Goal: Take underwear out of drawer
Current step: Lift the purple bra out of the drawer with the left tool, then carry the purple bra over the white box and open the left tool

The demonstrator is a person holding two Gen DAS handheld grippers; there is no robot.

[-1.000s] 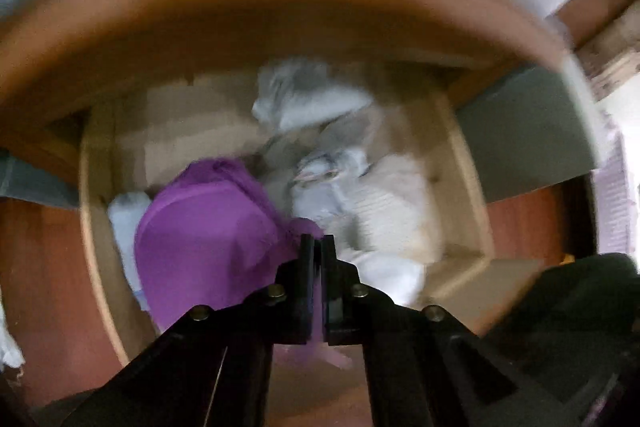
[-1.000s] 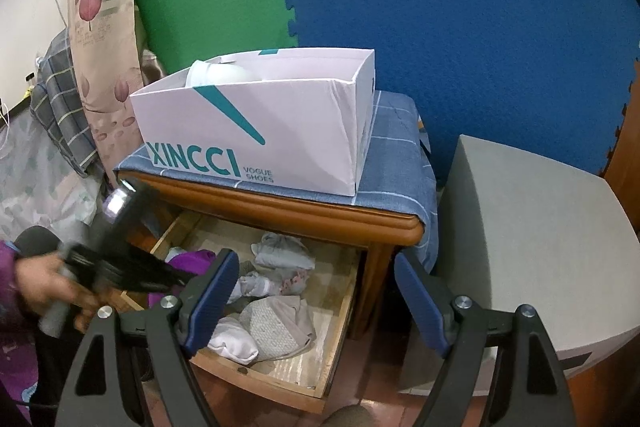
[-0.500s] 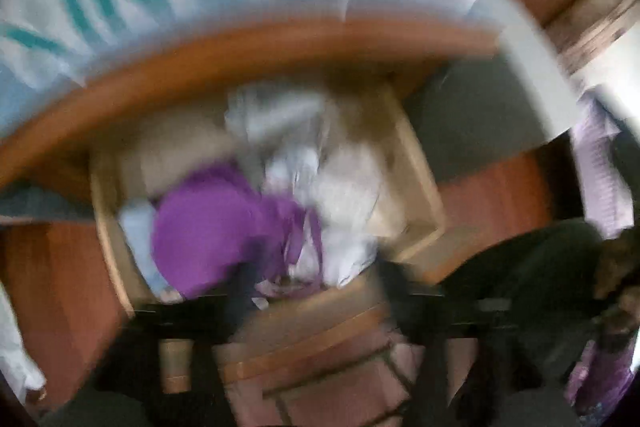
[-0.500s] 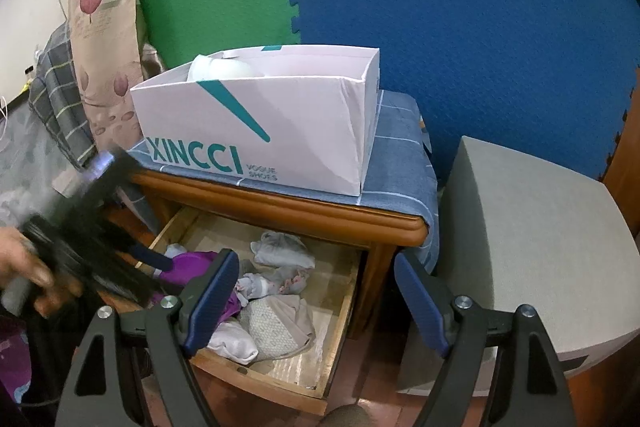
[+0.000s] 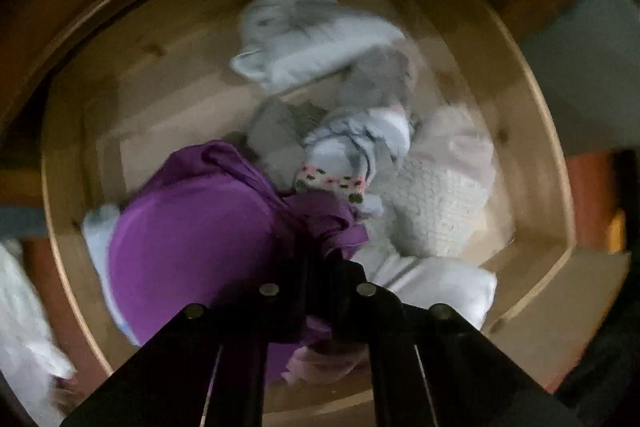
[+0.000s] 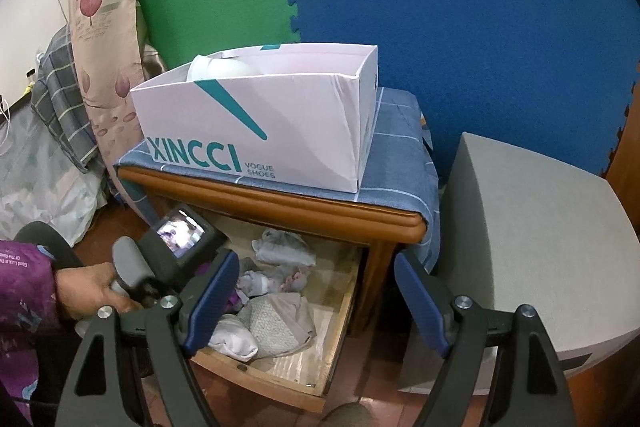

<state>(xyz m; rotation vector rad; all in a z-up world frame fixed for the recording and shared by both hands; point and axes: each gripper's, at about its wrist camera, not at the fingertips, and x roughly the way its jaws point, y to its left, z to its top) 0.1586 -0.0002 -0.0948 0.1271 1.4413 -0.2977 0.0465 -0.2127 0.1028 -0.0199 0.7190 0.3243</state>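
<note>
The wooden drawer [image 5: 540, 147] is pulled out, with a pile of clothes in it. A purple underwear piece [image 5: 192, 247] lies at its front left. My left gripper [image 5: 320, 257] points straight down into the drawer. Its jaws are closing, and a fold of the purple cloth is pinched between them. In the right wrist view a hand [image 6: 88, 291] holds the left gripper's body [image 6: 168, 259] over the drawer [image 6: 256, 375], and its fingertips are hidden. My right gripper [image 6: 316, 261] hovers open in front of the drawer with nothing between its blue pads [image 6: 212, 295].
Grey-white garments [image 5: 312, 31], a patterned sock [image 5: 344, 163] and beige lace underwear [image 5: 436, 195] fill the drawer's right half. A white shoebox [image 6: 256, 131] stands on the cloth-covered nightstand [image 6: 400, 163]. A grey block [image 6: 532, 247] stands to the right.
The left gripper rose and opened half a second ago. It has since dropped into the drawer and closed on the purple cloth. The right gripper has not moved.
</note>
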